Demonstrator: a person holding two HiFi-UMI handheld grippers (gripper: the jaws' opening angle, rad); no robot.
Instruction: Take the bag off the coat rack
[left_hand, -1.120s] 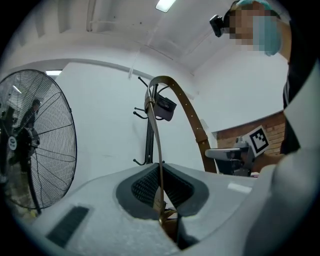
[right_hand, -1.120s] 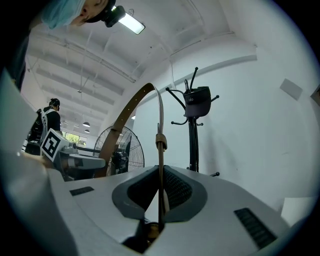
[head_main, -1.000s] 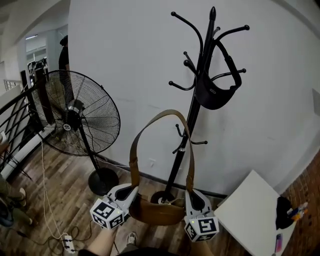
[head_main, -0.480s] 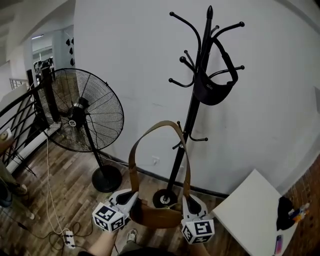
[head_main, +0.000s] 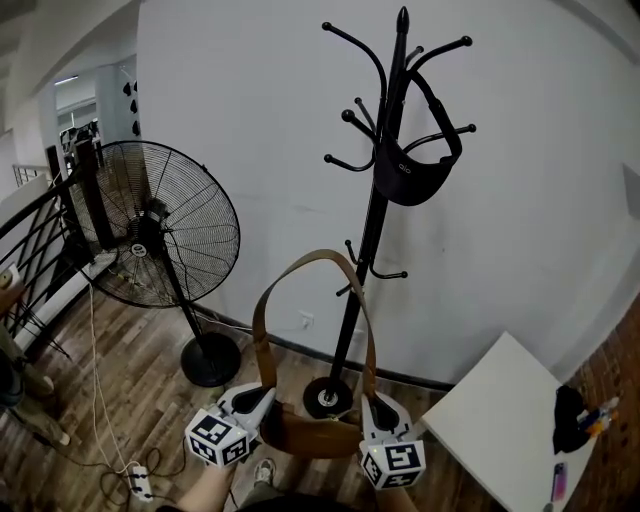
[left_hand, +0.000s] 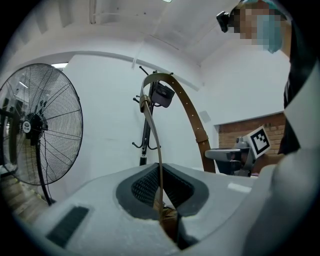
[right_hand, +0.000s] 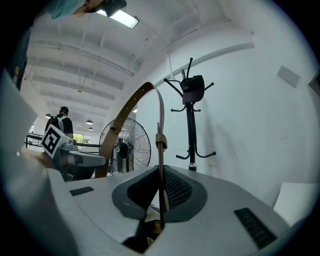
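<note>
Two grippers hold a brown bag (head_main: 310, 436) low in the head view, clear of the coat rack (head_main: 373, 230) and in front of its round base. The left gripper (head_main: 262, 400) has its jaws pressed together on one end of the bag's strap (head_main: 305, 258), and the right gripper (head_main: 376, 408) pinches the other end the same way; each gripper view shows the thin leather band standing on edge between the dark pads. The strap arches up in a tall loop between them. Behind it the black coat rack stands upright against a plain white wall (head_main: 250, 110), with a black bag (head_main: 408, 182) hanging from its upper hooks. To the left is a large pedestal fan (head_main: 150, 235) on a round foot, and past it a dark railing (head_main: 35, 235). The floor (head_main: 110, 390) is brown wood planks, with a white cable trailing to a power strip (head_main: 138, 483). At lower right a white surface (head_main: 495, 430) carries a black object (head_main: 568, 412) and a few small coloured items (head_main: 598, 420) near its far edge. A brick wall (head_main: 622, 400) shows at the right edge.
</note>
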